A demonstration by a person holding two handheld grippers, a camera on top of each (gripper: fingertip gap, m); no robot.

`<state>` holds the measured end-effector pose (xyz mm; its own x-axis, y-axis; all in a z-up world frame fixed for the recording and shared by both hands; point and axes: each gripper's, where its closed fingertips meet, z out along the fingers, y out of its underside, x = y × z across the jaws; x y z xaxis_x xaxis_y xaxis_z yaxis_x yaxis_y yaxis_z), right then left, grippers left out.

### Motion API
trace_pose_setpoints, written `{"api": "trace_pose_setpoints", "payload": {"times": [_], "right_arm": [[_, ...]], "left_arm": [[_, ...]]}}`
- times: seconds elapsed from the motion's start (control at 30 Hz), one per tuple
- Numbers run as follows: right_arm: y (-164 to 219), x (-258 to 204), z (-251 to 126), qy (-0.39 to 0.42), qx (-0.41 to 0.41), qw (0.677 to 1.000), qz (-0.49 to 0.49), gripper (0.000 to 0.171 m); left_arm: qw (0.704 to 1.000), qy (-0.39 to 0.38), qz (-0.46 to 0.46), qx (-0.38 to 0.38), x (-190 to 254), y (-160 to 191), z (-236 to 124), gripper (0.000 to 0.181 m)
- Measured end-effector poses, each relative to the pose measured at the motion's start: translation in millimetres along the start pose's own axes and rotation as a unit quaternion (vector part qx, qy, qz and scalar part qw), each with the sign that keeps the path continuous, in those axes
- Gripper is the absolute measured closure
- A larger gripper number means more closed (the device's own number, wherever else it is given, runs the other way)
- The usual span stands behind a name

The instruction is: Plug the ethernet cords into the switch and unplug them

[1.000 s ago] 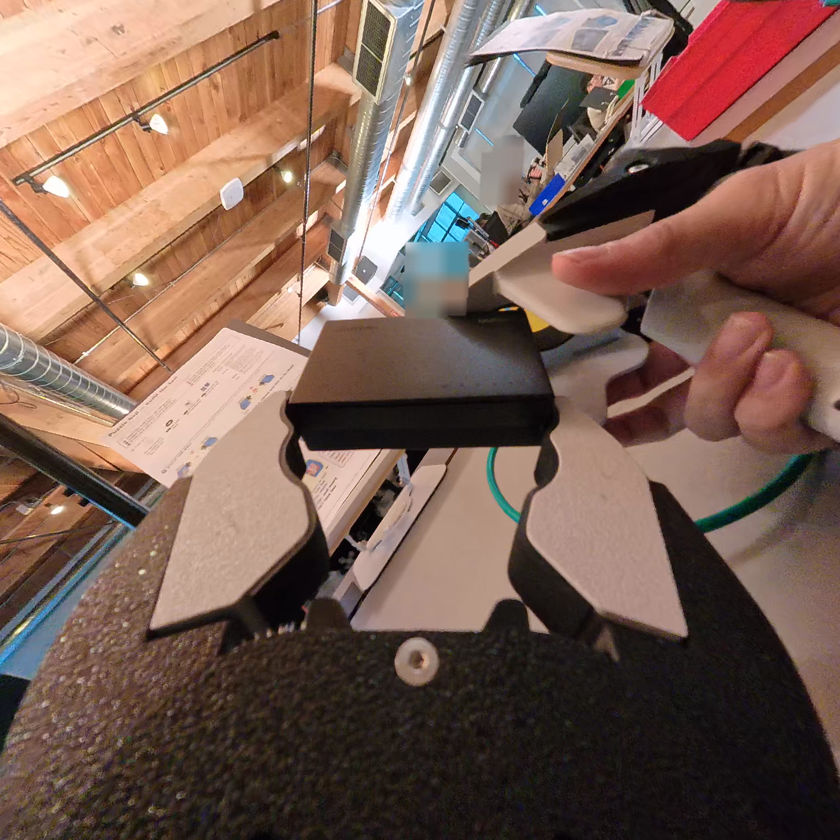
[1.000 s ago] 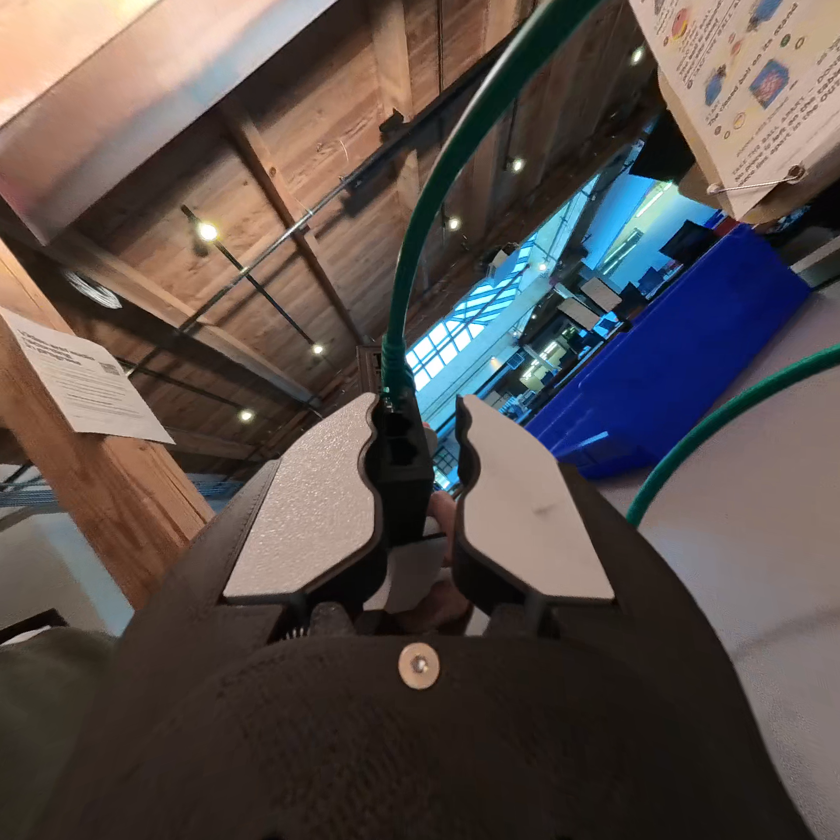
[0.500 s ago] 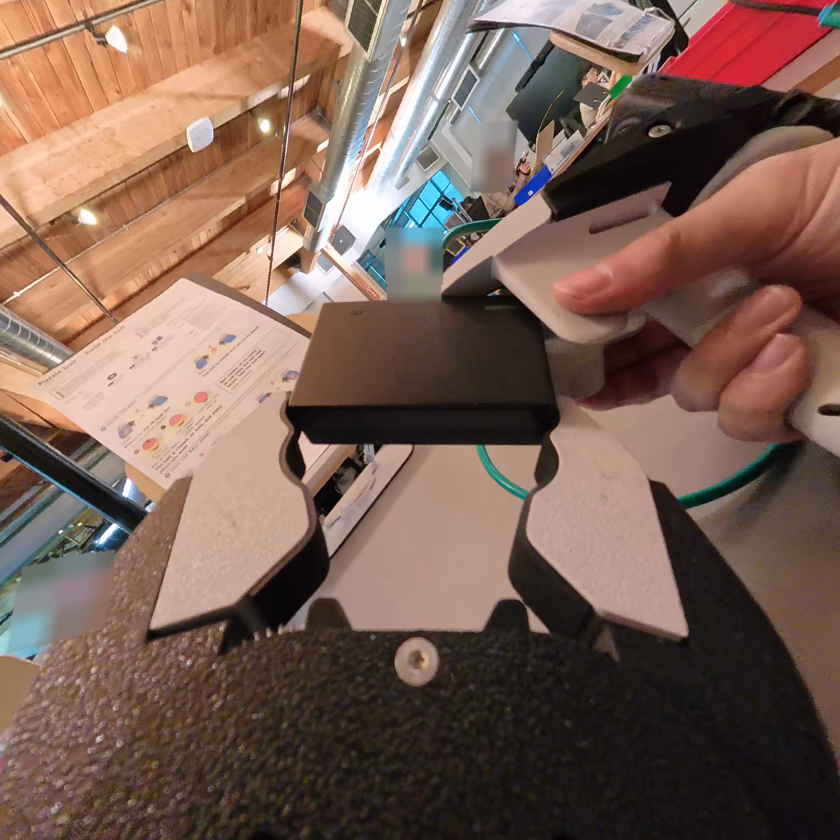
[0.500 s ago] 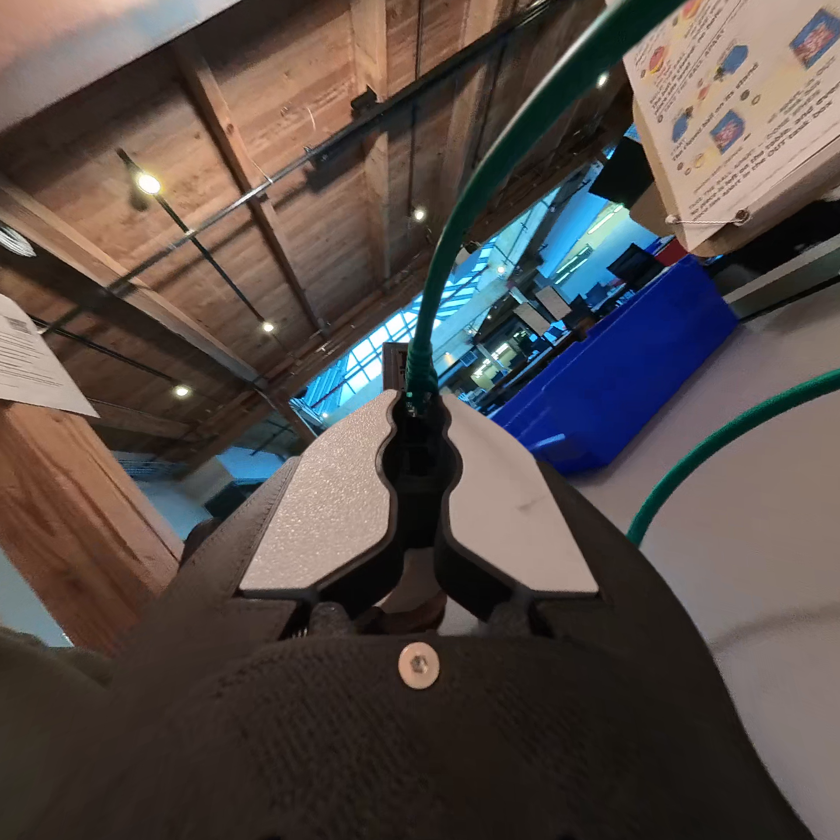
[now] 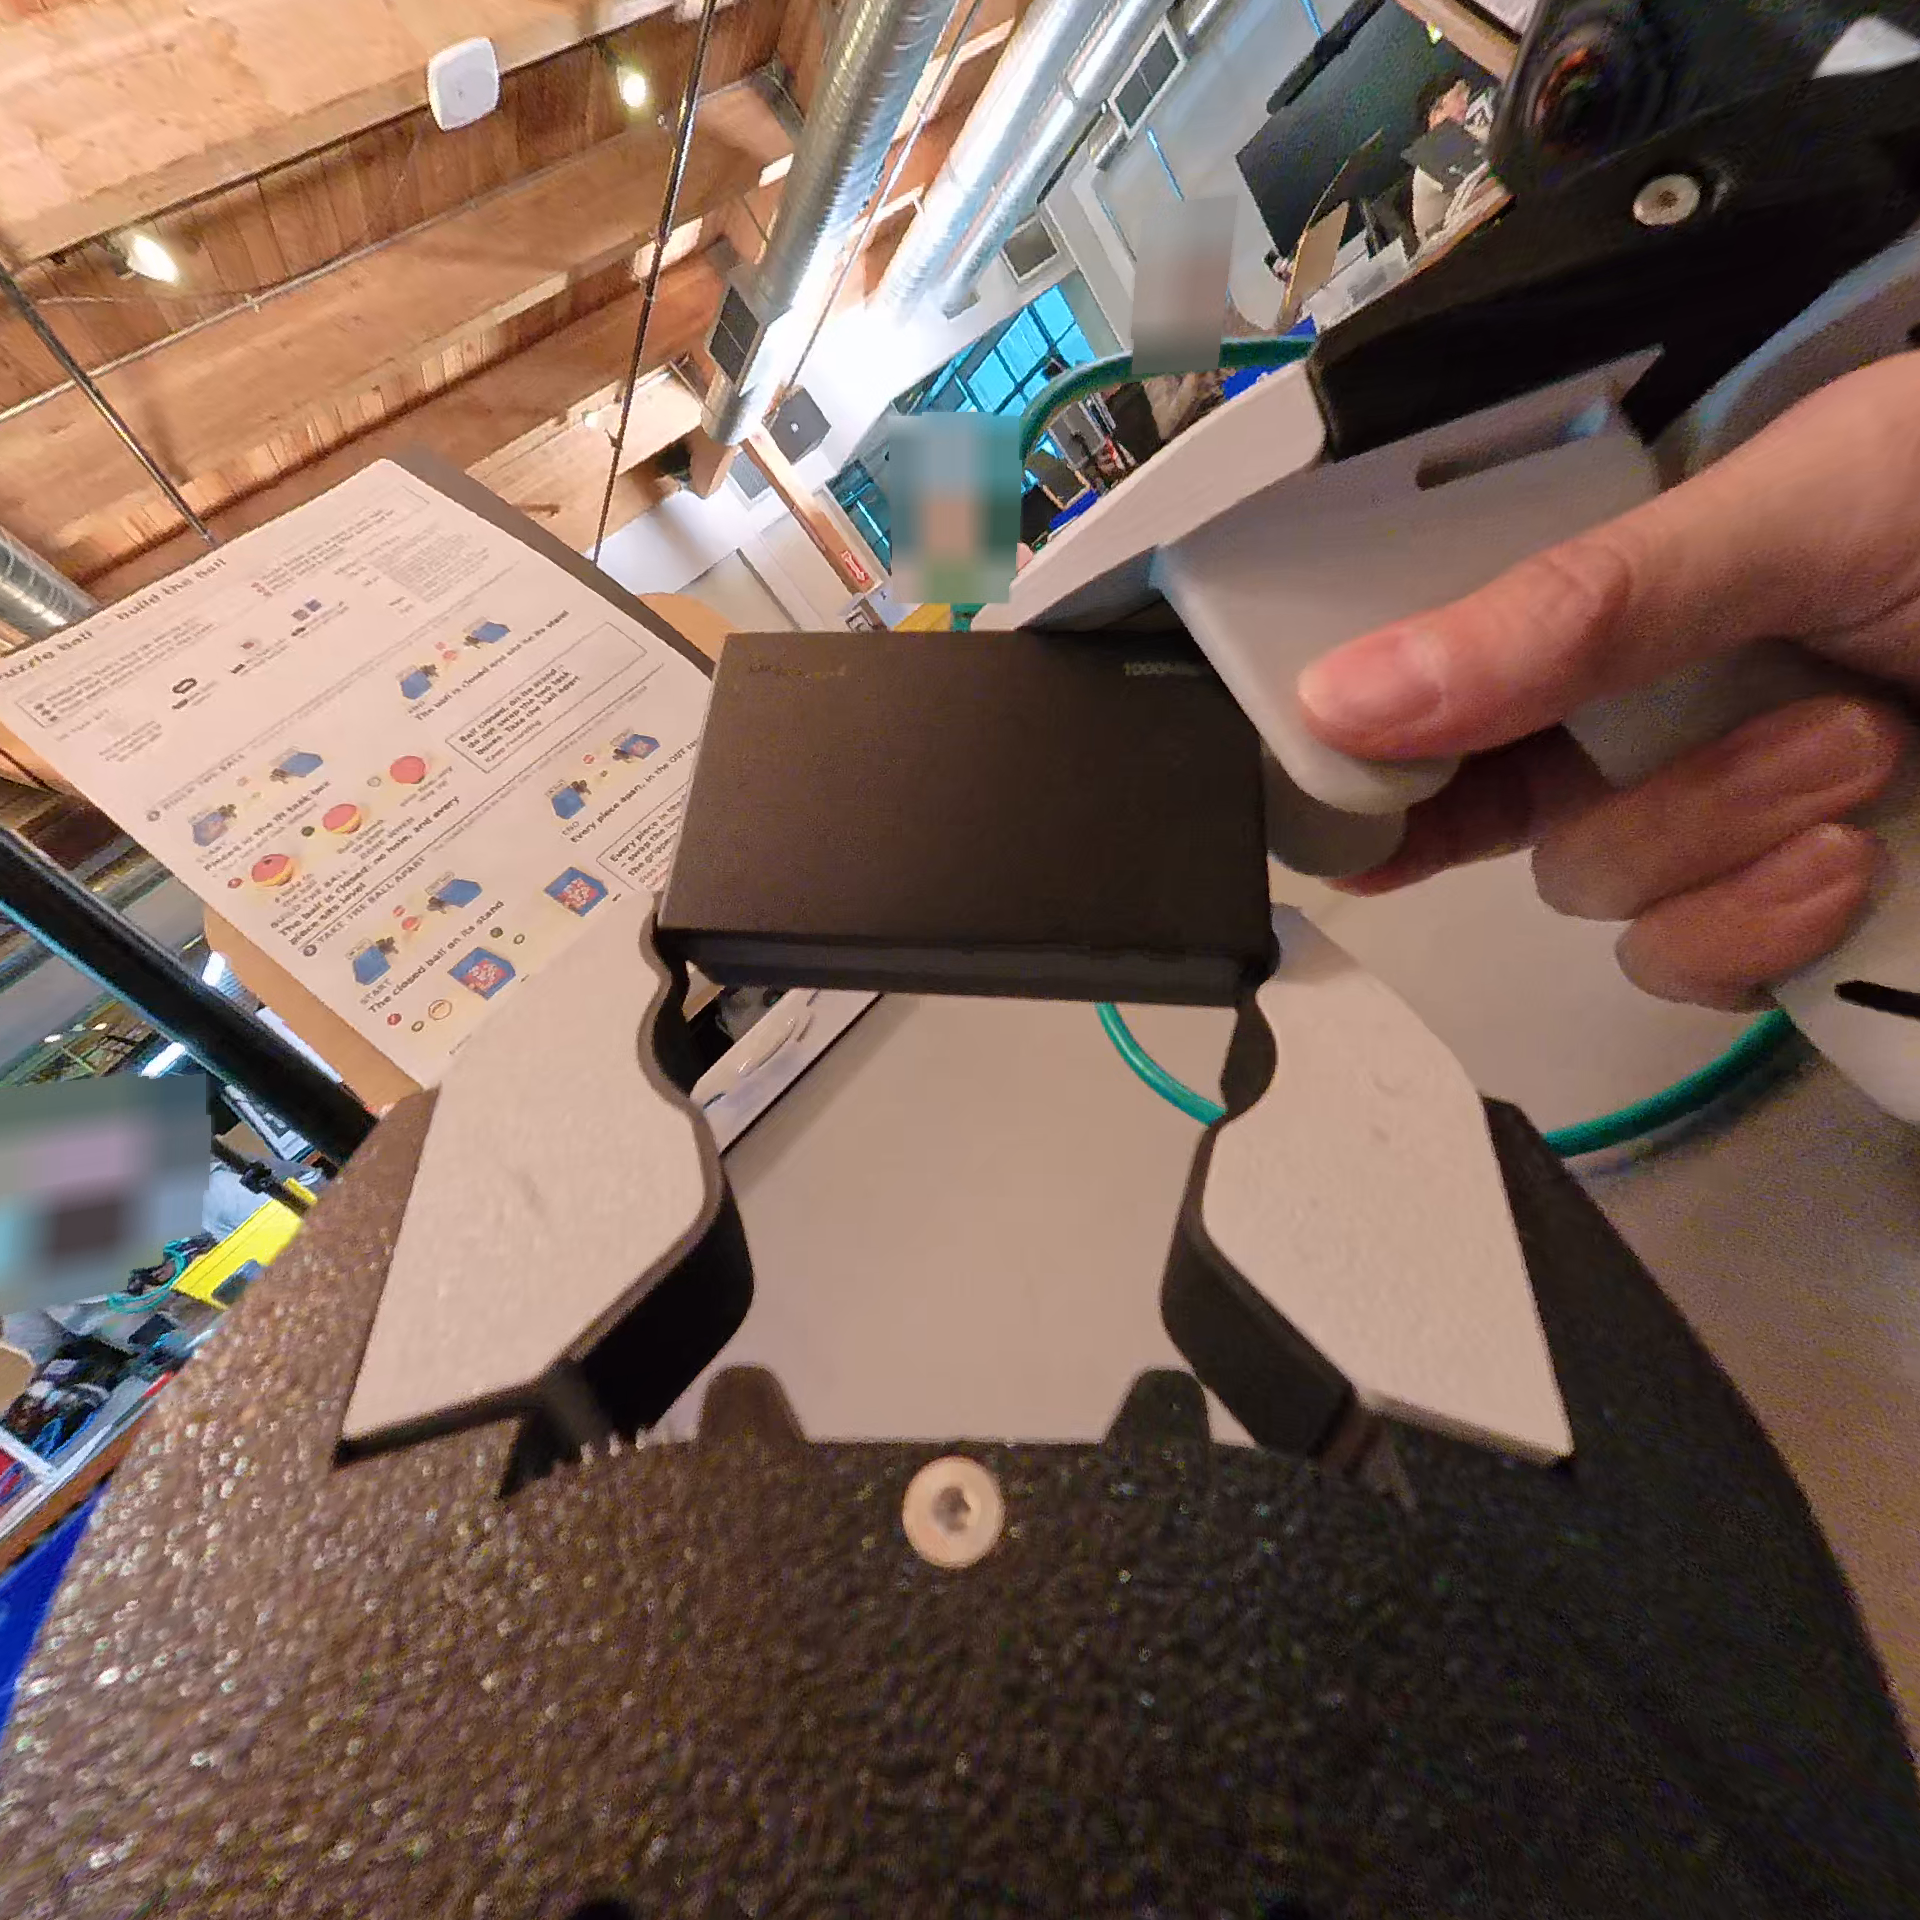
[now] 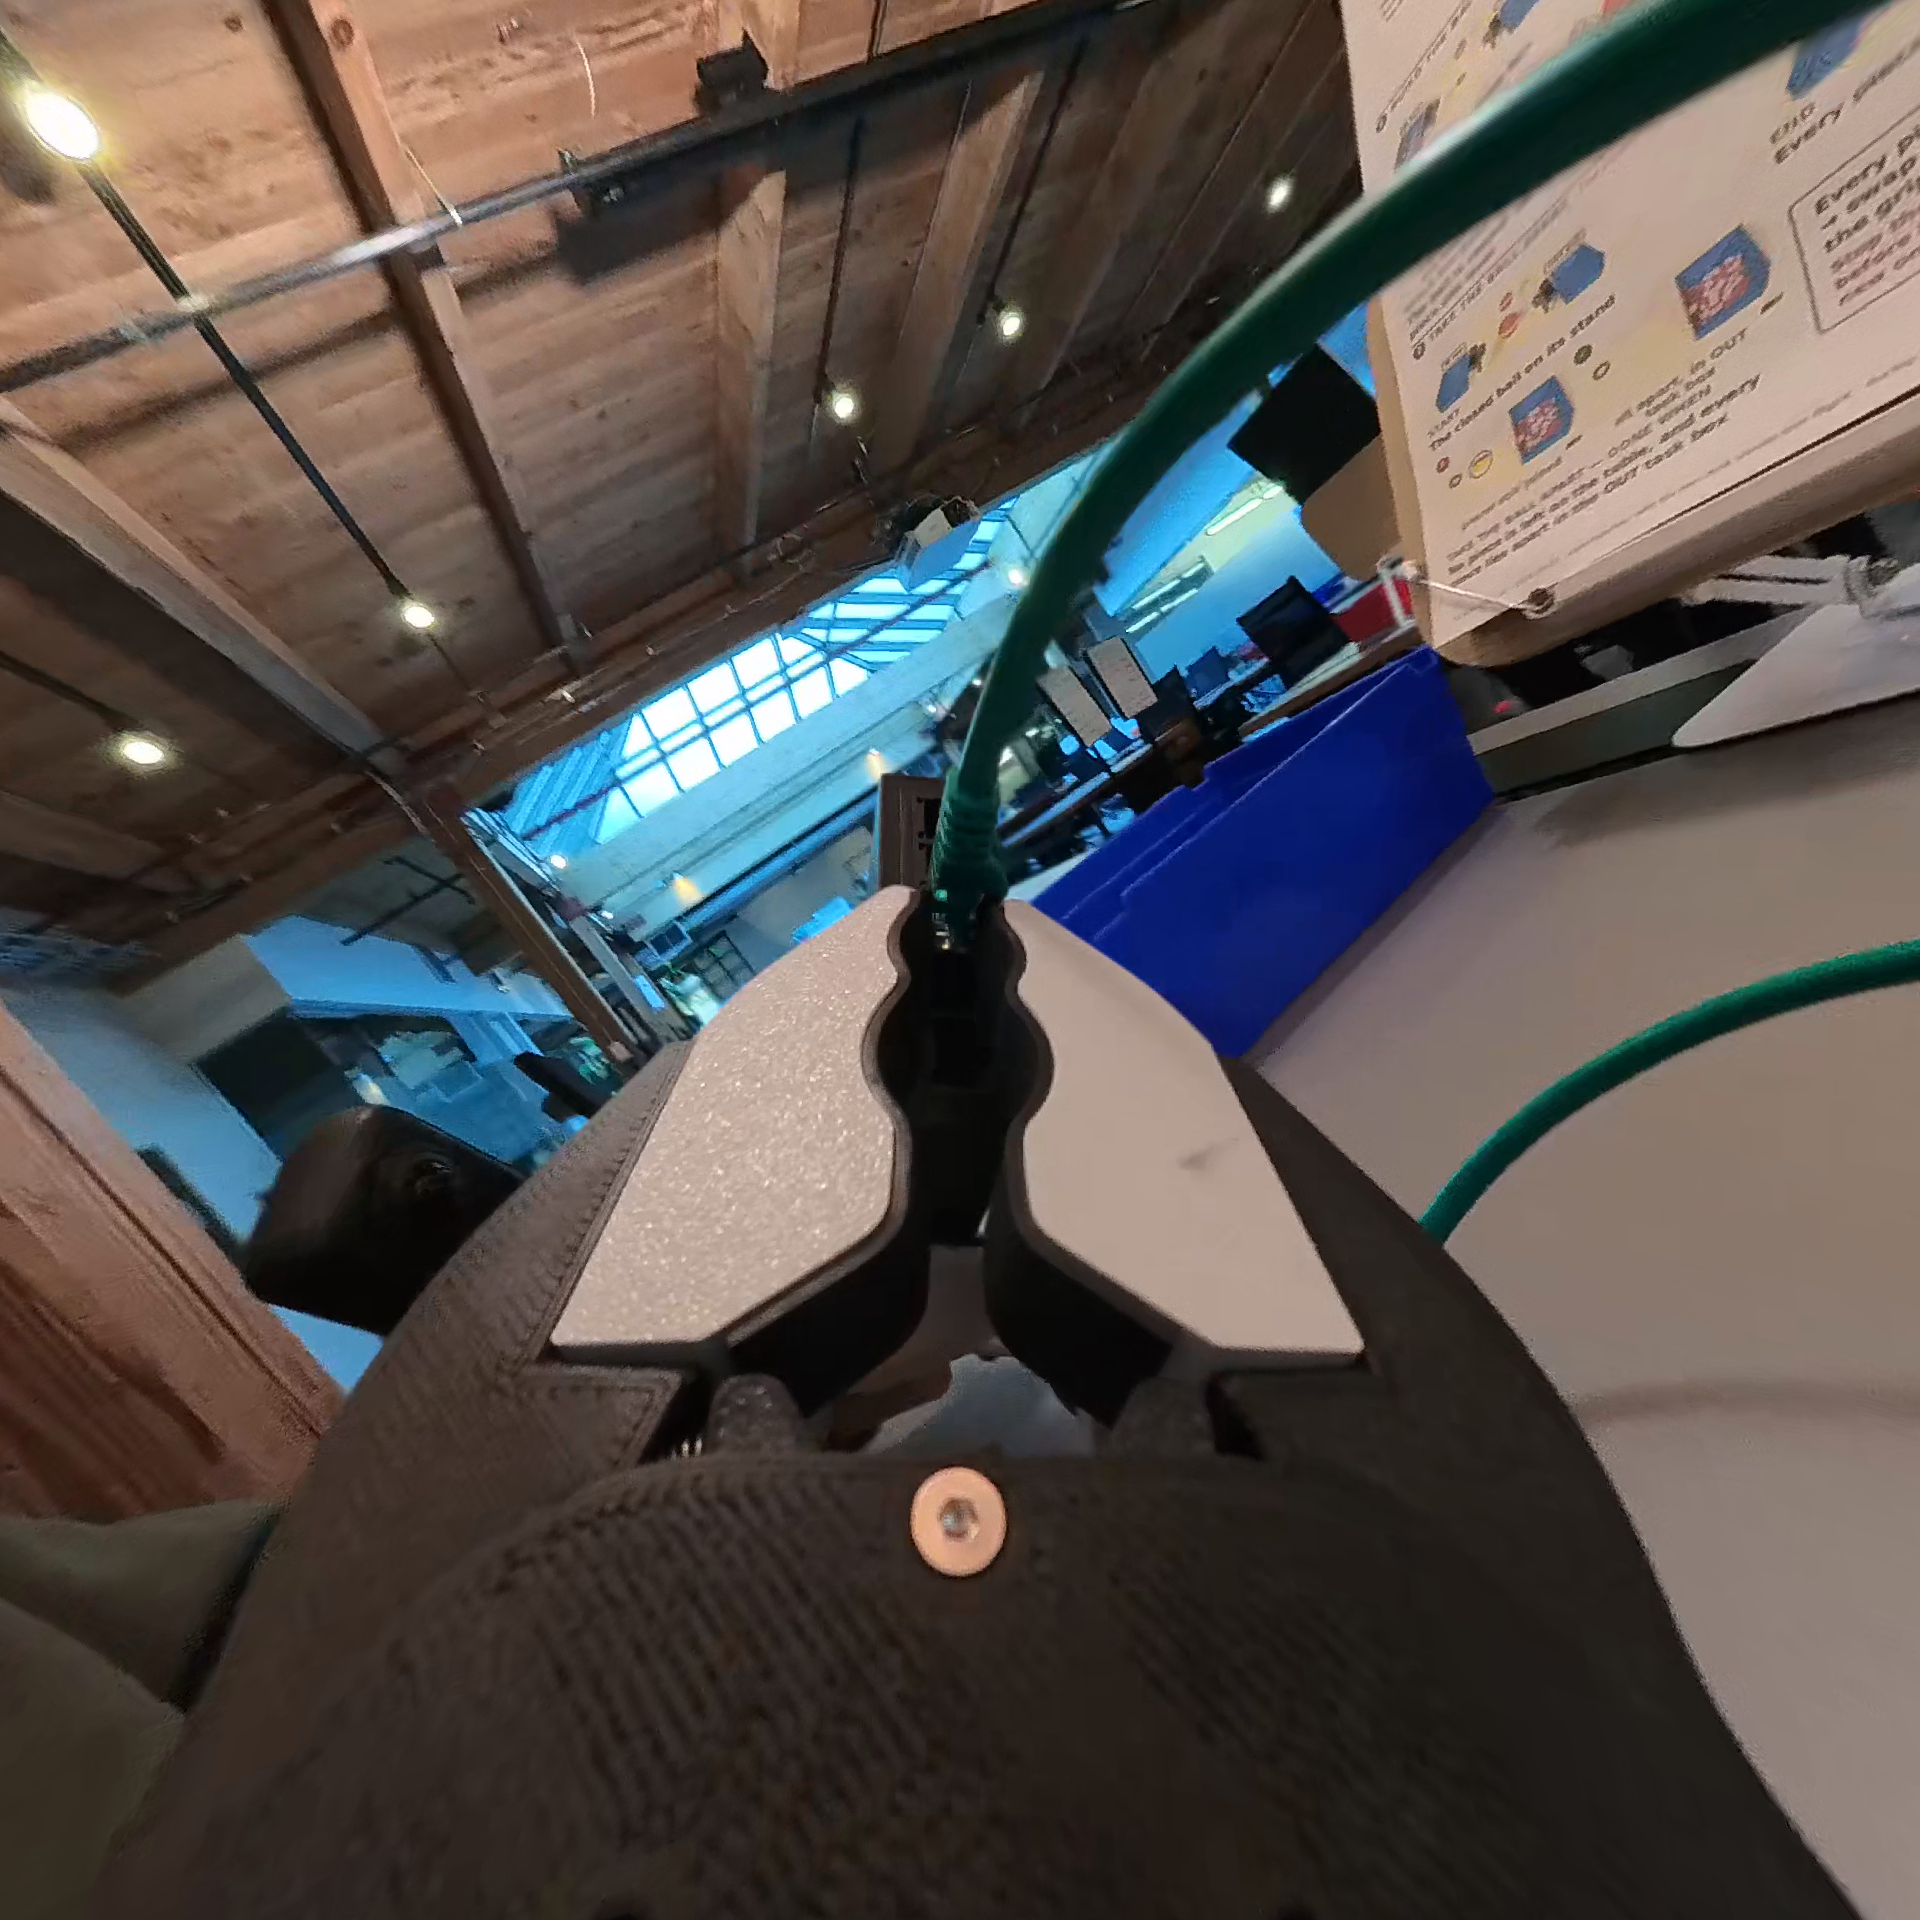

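At frame centre of the left wrist view, the black switch [image 5: 977, 810] sat clamped between the left gripper [image 5: 956, 997] fingers, lifted above the grey desk [image 5: 956, 1195]. Upper right, a hand [image 5: 1662, 748] held the right gripper [image 6: 961, 935], its fingers closed on the green ethernet cord [image 6: 1049, 592] plug at the switch's far edge. Cord slack lay on the desk, right.

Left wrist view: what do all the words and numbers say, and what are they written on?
I don't read writing out, but here is where it sits.
Instruction sheet: printed lines and small pictures, left of the switch.
Switch: faint small print near its far top corners; the left claw grips it.
Anything farther off: too small to read.
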<state>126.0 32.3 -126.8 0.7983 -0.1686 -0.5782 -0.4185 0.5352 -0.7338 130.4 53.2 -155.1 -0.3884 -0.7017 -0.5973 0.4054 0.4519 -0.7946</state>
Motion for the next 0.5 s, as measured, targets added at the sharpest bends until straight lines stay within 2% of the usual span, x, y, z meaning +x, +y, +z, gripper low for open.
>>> {"api": "trace_pose_setpoints", "payload": {"times": [0.07, 0.13, 0.2, 0.23, 0.3, 0.4, 0.5], "right_arm": [[-4.6, -1.1, -1.3, -0.012, 0.025, 0.999, 0.031, 0.161], [-40.8, -3.9, -13.0, -0.048, 0.105, 0.991, 0.073, 0.163], [-30.2, 6.7, -10.4, 0.012, 0.001, 0.999, -0.03, 0.162], [-30.1, 4.9, -12.3, 0.021, -0.014, 0.998, -0.057, 0.163], [-39.0, -3.1, -16.5, 0.021, -0.023, 0.996, -0.078, 0.162], [-39.3, 0.2, -20.0, 0.041, -0.119, 0.985, -0.119, 0.163], [-38.4, -0.3, -26.1, 0.043, -0.221, 0.962, -0.151, 0.163]], "left_arm": [[1.0, 0.001, -0.016, -0.004, 0.0, 2.7, -0.6, 0.081], [0.999, -0.018, 0.001, -0.035, -4.3, 16.4, -2.4, 0.082], [0.998, -0.021, -0.059, -0.013, -10.2, 7.8, -3.2, 0.082], [0.996, -0.017, -0.084, 0.004, -12.6, -3.2, -3.0, 0.082], [0.998, -0.015, -0.063, 0.01, -16.3, -13.8, -2.3, 0.082], [0.999, -0.032, -0.035, 0.006, -27.9, -10.4, -6.5, 0.082], [0.997, -0.058, -0.043, -0.011, -47.8, 3.4, -10.1, 0.082]]}}
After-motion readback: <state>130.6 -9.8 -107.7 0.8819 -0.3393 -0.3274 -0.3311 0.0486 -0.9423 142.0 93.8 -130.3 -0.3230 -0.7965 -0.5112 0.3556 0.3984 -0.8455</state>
